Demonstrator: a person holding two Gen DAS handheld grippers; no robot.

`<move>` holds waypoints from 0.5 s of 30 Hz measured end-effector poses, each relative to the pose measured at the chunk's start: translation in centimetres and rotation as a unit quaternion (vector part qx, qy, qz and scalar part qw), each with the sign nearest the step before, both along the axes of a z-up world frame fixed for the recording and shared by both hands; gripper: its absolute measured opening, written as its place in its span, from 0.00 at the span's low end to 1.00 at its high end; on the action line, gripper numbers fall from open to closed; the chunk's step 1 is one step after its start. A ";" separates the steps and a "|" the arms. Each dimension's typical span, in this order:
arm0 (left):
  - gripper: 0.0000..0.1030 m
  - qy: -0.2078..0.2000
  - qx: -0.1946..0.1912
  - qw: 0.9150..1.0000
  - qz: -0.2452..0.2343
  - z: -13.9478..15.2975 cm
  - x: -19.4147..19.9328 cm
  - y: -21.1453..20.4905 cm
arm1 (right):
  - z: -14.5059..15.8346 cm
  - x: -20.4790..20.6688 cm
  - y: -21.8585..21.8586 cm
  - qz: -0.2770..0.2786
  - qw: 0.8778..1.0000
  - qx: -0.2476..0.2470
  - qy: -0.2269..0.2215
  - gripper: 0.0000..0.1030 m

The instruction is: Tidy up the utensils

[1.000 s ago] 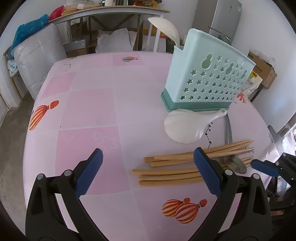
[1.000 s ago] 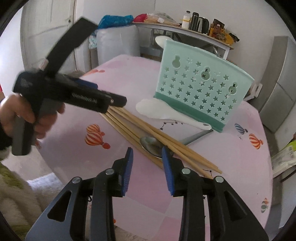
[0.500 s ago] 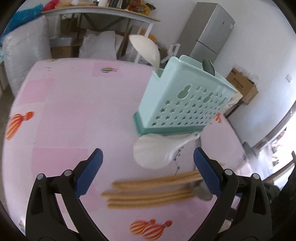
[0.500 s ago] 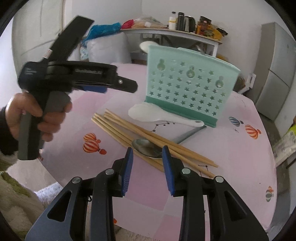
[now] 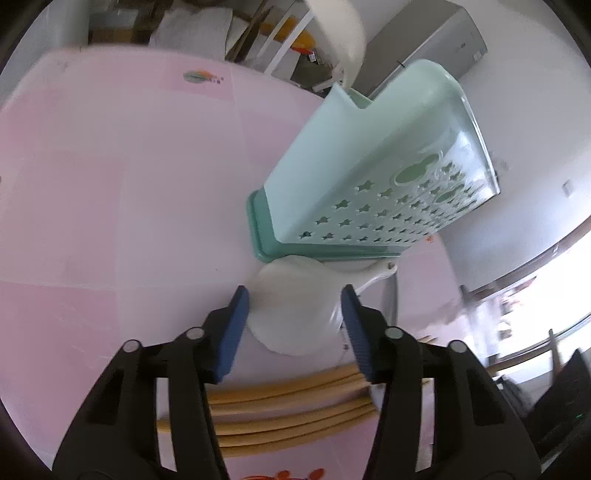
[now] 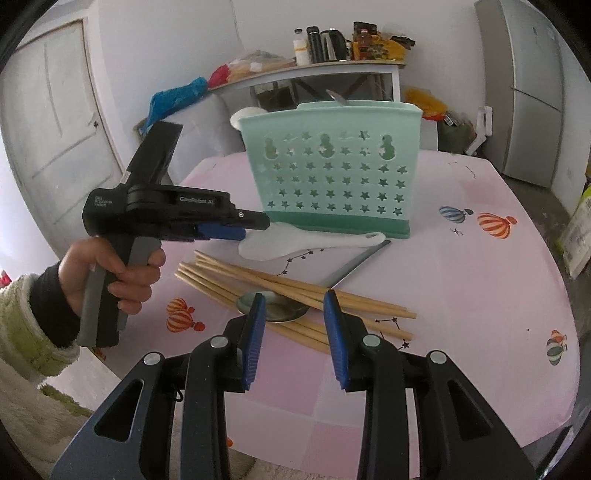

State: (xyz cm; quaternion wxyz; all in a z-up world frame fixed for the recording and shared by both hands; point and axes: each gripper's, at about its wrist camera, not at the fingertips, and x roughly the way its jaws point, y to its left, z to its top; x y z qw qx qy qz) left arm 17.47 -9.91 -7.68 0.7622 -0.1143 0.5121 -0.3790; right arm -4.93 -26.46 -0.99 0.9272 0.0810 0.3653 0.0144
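A mint green utensil holder (image 6: 332,170) with star holes stands on the pink table; it also shows in the left wrist view (image 5: 373,177). A white rice paddle (image 5: 295,314) lies flat at its base, also seen in the right wrist view (image 6: 306,242). My left gripper (image 5: 295,325) is open, its jaws on either side of the paddle's head. Several wooden chopsticks (image 6: 295,291) and a metal spoon (image 6: 273,306) lie in front. My right gripper (image 6: 293,332) is open and empty above the spoon's bowl.
A white paddle (image 5: 340,29) and a metal spoon (image 6: 338,98) stand in the holder. A fridge (image 6: 532,92), a cluttered side table (image 6: 314,70) and a door (image 6: 55,140) surround the round table (image 6: 480,277).
My left gripper has moved forward and down over the chopsticks to the white paddle, and its jaws have narrowed around it. My right gripper has stayed nearly still.
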 end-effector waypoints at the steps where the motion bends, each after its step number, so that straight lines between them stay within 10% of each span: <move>1: 0.41 0.014 -0.015 1.000 -0.002 -0.2 0.2 0.1 | 0.0 0.0 -0.1 0.000 1.000 0.004 0.000 0.31; 10: 0.38 0.074 -0.096 0.992 -0.027 -0.2 -0.8 0.0 | -0.2 0.2 -0.8 -0.007 1.000 0.023 0.002 0.31; 15: 0.38 0.028 -0.073 0.997 -0.007 1.2 -1.6 0.8 | 0.5 1.4 -2.2 -0.010 0.997 0.081 -0.001 0.31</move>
